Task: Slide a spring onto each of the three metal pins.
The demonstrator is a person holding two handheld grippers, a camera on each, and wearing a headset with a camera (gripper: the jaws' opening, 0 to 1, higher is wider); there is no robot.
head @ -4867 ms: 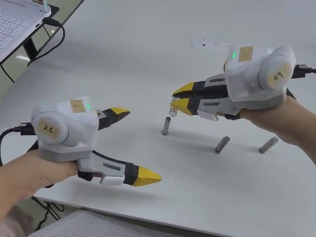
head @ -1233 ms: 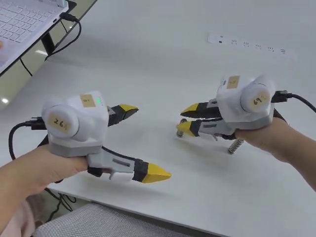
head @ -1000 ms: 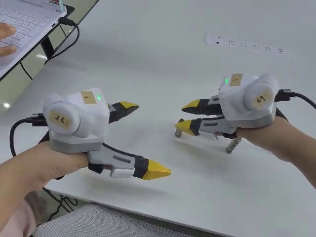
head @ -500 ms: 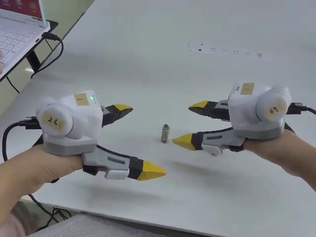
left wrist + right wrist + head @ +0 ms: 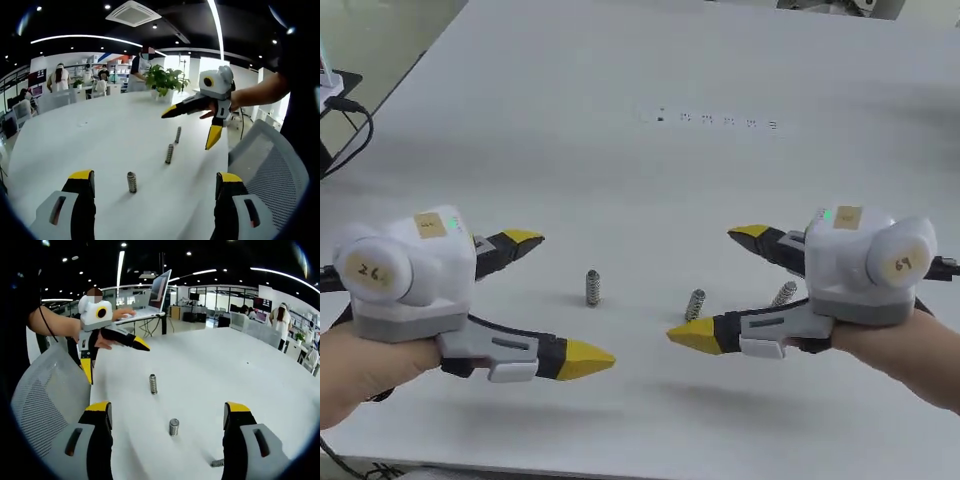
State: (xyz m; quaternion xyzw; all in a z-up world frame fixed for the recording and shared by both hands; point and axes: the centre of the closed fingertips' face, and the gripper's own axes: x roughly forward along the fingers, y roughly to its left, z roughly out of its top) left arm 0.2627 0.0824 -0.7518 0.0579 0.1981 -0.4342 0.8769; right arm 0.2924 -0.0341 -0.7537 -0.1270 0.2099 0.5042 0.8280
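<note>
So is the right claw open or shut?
Open. The right gripper has its two yellow-tipped jaws spread wide apart, and nothing is held between them.

The head view is bright and evenly lit from above. The white table (image 5: 620, 90) carries only faint, soft-edged shadows toward its near edge, under the left gripper (image 5: 563, 297) and the right gripper (image 5: 710, 285). Both gripper views are dimmer, with a dark ceiling where a light strip (image 5: 217, 30) burns out white. Straight lines bow strongly toward the edges of those views.
</note>
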